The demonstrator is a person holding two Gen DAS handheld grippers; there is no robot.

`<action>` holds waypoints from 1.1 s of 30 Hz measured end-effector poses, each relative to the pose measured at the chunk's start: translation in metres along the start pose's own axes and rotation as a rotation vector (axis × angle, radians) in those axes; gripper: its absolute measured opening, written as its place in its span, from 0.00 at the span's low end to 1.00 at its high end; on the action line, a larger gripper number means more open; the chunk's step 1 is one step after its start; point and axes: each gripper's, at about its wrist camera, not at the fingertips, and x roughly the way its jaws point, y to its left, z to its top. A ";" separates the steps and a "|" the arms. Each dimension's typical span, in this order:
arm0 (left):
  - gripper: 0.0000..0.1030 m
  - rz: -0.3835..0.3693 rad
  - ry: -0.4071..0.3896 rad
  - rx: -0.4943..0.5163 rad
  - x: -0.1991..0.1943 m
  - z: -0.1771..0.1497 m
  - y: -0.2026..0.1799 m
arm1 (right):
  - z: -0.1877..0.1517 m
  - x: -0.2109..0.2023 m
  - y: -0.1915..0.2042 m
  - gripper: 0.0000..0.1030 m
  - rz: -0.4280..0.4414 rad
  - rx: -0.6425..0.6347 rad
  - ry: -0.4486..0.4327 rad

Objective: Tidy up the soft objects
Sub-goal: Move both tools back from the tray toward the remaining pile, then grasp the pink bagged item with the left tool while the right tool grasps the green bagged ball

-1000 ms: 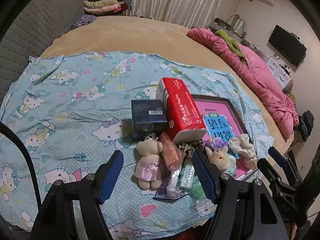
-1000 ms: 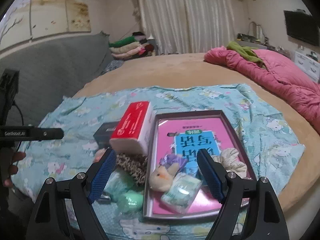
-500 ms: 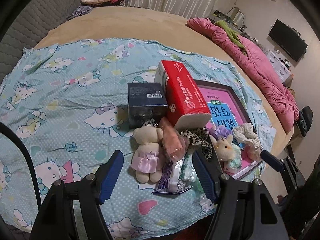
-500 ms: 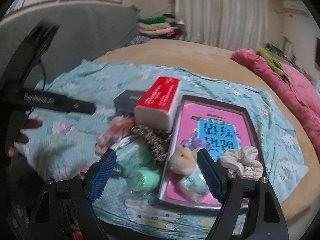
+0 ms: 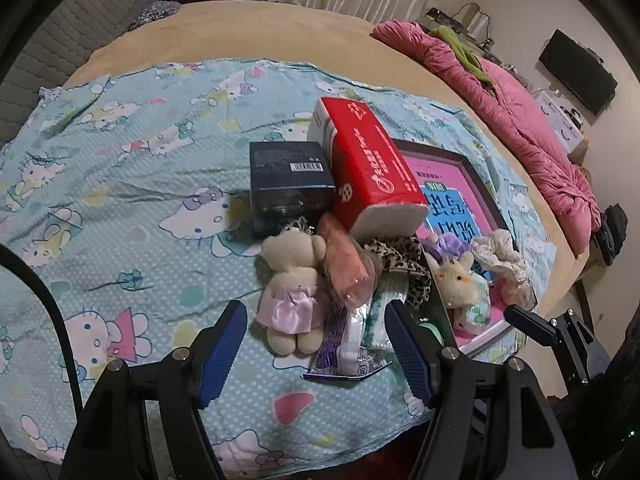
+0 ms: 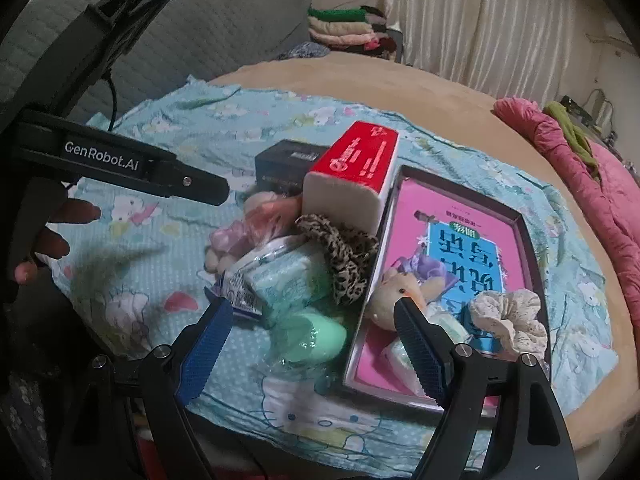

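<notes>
A heap of soft things lies on a blue cartoon-print sheet (image 5: 120, 184). In the left wrist view a cream teddy bear (image 5: 294, 288) in a lilac skirt lies just ahead of my left gripper (image 5: 316, 352), which is open and empty. Beside the bear are a pink packet (image 5: 346, 268), a wipes pack (image 5: 348, 344) and a leopard scrunchie (image 5: 396, 264). My right gripper (image 6: 312, 352) is open above a green item in clear wrap (image 6: 312, 340) and a teal tissue pack (image 6: 288, 280). A small plush (image 6: 396, 292) and a white scrunchie (image 6: 512, 320) lie in the pink tray (image 6: 532, 240).
A red tissue box (image 5: 368, 176) leans on a dark box (image 5: 288, 184) behind the heap. A pink quilt (image 5: 520, 120) lies along the bed's right side. Folded clothes (image 6: 344, 28) are stacked by the curtain. The left gripper's body (image 6: 120, 160) and a hand (image 6: 48, 240) fill the right view's left.
Both grippers have sunk closer to the heap. The right one has rolled and shifted, so the left gripper now looms larger at its left. Jaws are unchanged.
</notes>
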 end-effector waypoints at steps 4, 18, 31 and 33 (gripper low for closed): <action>0.69 -0.011 0.014 0.006 0.006 -0.002 -0.003 | 0.000 0.013 0.004 0.81 0.023 -0.032 0.056; 0.69 -0.022 0.031 0.018 0.032 0.001 -0.009 | -0.009 0.056 0.021 0.81 -0.032 -0.259 0.187; 0.60 -0.087 0.057 -0.040 0.061 0.013 -0.007 | -0.023 0.075 0.023 0.80 -0.093 -0.397 0.183; 0.54 -0.098 0.062 -0.050 0.064 0.014 -0.006 | -0.024 0.076 0.023 0.79 -0.100 -0.411 0.188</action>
